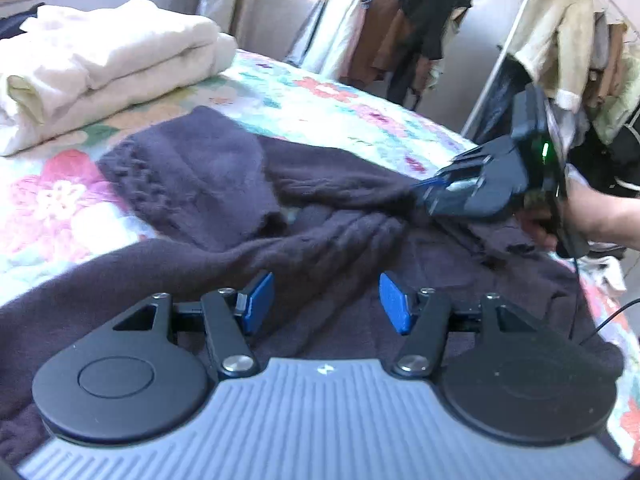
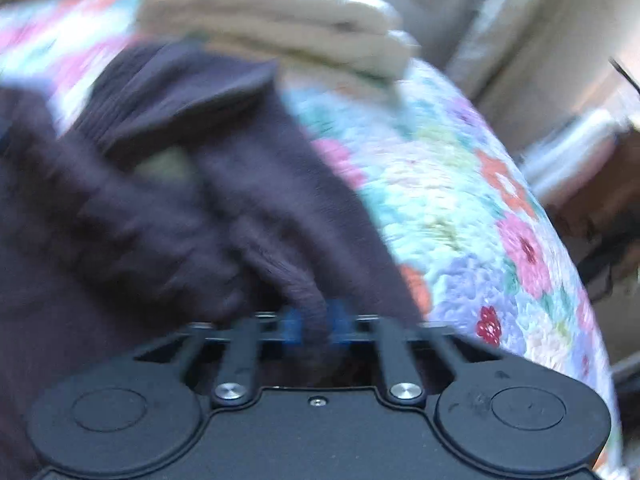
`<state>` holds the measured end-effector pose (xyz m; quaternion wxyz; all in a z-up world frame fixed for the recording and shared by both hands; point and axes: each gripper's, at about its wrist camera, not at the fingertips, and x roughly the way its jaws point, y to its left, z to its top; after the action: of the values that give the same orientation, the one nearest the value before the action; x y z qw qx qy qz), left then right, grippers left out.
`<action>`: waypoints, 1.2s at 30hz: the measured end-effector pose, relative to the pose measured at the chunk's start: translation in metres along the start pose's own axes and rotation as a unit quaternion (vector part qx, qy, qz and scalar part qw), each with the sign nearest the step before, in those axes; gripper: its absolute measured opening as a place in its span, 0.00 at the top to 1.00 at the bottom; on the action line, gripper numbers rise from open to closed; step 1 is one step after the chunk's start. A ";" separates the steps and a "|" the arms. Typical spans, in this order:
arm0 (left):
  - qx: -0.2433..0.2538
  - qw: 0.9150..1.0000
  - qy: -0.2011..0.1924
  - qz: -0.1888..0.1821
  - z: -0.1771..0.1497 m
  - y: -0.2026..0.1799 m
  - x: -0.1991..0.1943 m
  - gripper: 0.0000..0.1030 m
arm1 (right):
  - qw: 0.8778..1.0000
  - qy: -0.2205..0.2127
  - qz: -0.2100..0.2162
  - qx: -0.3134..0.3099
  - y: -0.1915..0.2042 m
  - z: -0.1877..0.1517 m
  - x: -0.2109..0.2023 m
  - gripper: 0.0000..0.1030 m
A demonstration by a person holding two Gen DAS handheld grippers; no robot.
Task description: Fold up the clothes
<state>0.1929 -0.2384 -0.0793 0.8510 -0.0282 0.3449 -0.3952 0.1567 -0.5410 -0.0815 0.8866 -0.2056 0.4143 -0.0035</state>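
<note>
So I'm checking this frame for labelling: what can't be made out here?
- Right wrist view: motion blur smears the dark purple knitted sweater, so its knit and folds are unreadable.
- Right gripper: shut on a sweater fold that covers most of its blue pads.
- Left wrist view: the open left gripper and its body hide the sweater's near part.
- Folded cream blanket: cut off by the left edge.

You're in a bedroom at home: a bed [image 1: 328,92] with a flowery quilt under your fingers, folded cream blankets [image 1: 100,60] beyond them, a rack of hanging clothes [image 1: 560,40] further off.
</note>
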 end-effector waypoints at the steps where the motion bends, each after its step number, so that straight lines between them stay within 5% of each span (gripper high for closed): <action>1: 0.000 1.000 -0.001 0.010 0.002 0.002 0.001 0.44 | 1.000 -0.010 -0.012 0.005 -0.008 0.004 0.001 0.94; 8: 0.027 0.998 -0.025 0.055 0.031 0.001 0.004 0.44 | 0.994 -0.029 -0.101 0.021 -0.067 0.037 0.016 0.95; 13: 0.095 0.992 -0.006 0.080 0.071 0.004 0.032 0.42 | 0.988 -0.026 -0.115 0.096 -0.105 0.049 0.015 0.95; 16: 0.120 0.990 0.023 0.074 0.095 0.011 0.060 0.40 | 0.982 -0.034 -0.119 0.143 -0.117 0.047 0.007 0.95; 21: 0.077 0.992 0.091 0.033 0.114 0.022 0.115 0.37 | 0.969 -0.051 -0.094 0.222 -0.135 0.042 0.003 0.95; 25: 0.122 0.982 0.141 0.041 0.107 0.013 0.155 0.24 | 0.966 -0.063 -0.073 0.241 -0.135 0.038 0.005 0.95; 27: 0.112 0.981 0.150 0.043 0.102 0.021 0.166 0.30 | 0.967 -0.068 -0.065 0.238 -0.134 0.035 0.007 0.95; 31: 0.074 0.986 0.141 0.053 0.107 0.043 0.158 0.88 | 0.968 -0.074 -0.059 0.231 -0.133 0.030 0.009 0.95; 36: 0.064 0.993 0.068 0.066 0.126 0.054 0.110 0.89 | 0.966 -0.092 -0.057 0.236 -0.138 0.021 -0.003 0.95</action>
<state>0.3548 -0.3062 -0.0630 0.8496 0.0762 0.3773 -0.3606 0.1926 -0.6597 -0.0169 0.9426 -0.0128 0.3060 -0.1327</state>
